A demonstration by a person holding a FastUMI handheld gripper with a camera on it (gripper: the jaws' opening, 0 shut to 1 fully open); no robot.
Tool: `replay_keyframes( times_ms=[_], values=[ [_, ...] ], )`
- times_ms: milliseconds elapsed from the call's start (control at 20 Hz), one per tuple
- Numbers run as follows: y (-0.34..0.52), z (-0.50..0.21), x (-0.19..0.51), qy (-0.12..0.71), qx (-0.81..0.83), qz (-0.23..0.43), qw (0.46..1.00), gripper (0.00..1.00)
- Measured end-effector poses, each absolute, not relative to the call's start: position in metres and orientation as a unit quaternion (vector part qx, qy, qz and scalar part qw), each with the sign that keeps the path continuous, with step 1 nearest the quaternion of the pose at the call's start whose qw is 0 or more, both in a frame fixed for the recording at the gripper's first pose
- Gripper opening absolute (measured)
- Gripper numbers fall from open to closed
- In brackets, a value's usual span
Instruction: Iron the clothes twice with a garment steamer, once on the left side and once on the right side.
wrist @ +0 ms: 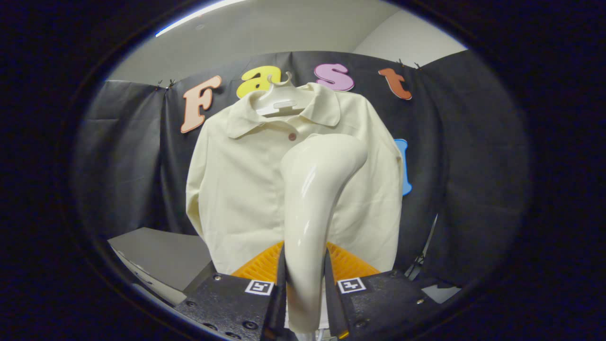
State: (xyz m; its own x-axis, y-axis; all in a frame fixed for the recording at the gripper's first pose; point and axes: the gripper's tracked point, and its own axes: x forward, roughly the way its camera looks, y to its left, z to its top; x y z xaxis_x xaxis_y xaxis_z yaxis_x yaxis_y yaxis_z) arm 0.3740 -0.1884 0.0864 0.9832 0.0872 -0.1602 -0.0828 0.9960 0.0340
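Black cloth lines the booth, where a cream collared cotton shirt (246, 189) hangs on a white plastic hanger (280, 105). The claw (305, 289) is clamped on a glossy cream plastic garment steamer (315, 199), its head near the shirt's chest. Likely starting a pass; next, a slow downward stroke.

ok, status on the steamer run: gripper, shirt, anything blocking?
Gripper shut on glossy cream steamer handle. Cream collared shirt on white hanger, just beyond steamer head. Nothing in the way.
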Motion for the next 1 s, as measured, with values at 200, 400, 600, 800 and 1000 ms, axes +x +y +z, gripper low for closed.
replay_keyframes(
  times_ms=[200, 400, 600, 800, 1000],
  values=[
    [-0.213, 0.095, 0.407, 0.081, 0.008, 0.018, 0.997, 0.35],
    [-0.207, 0.091, 0.425, 0.086, 0.021, 0.029, 0.996, 0.35],
    [-0.210, 0.080, 0.421, 0.085, 0.026, 0.044, 0.995, 0.36],
    [-0.218, 0.053, 0.416, 0.097, 0.048, 0.047, 0.993, 0.36],
    [-0.225, 0.014, 0.405, 0.118, 0.062, 0.052, 0.990, 0.36]
  ],
)
